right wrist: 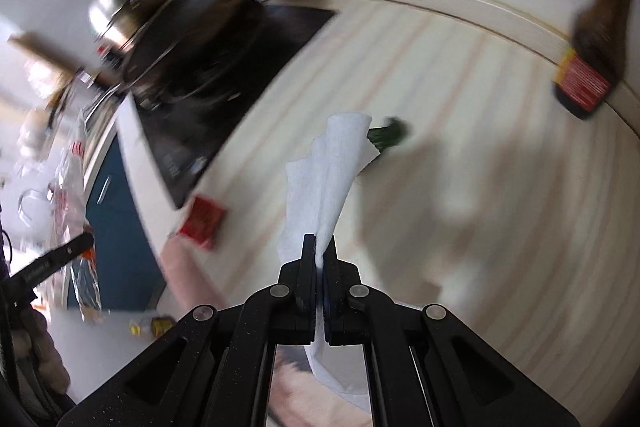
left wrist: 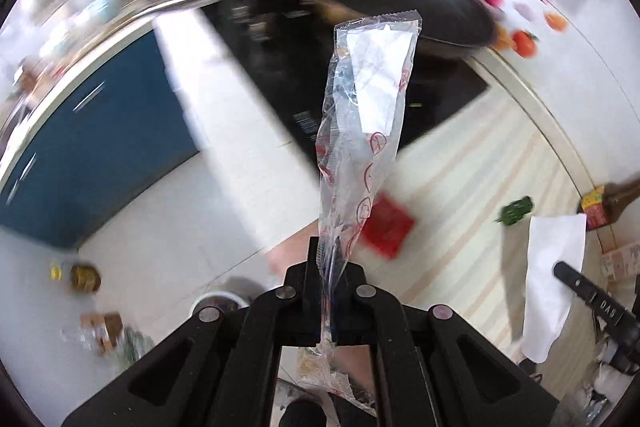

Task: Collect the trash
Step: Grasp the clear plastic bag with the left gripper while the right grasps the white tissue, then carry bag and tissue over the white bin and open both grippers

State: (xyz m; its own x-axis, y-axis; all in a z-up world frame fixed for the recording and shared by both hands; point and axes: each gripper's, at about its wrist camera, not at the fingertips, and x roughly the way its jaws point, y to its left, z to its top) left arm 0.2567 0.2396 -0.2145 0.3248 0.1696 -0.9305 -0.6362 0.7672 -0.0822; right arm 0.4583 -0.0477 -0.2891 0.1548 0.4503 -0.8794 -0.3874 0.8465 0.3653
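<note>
Above the striped counter point(right wrist: 460, 147), left gripper point(left wrist: 328, 267) clamps a clear plastic wrapper point(left wrist: 360, 131) pointing toward twelve o'clock, right gripper point(right wrist: 319, 247) pinches a white tissue point(right wrist: 328, 171); both grips should probably stay firm until over a bin.

The left gripper point(left wrist: 326, 267) is clamping a clear plastic wrapper point(left wrist: 362, 131), which is standing up from its closed jaws. Beyond, a red packet point(left wrist: 387, 229) and green scrap point(left wrist: 515, 211) are lying on the striped countertop point(left wrist: 480, 179). At right, a white tissue point(left wrist: 550, 279) is hanging from the right gripper point(left wrist: 560, 269).
</note>
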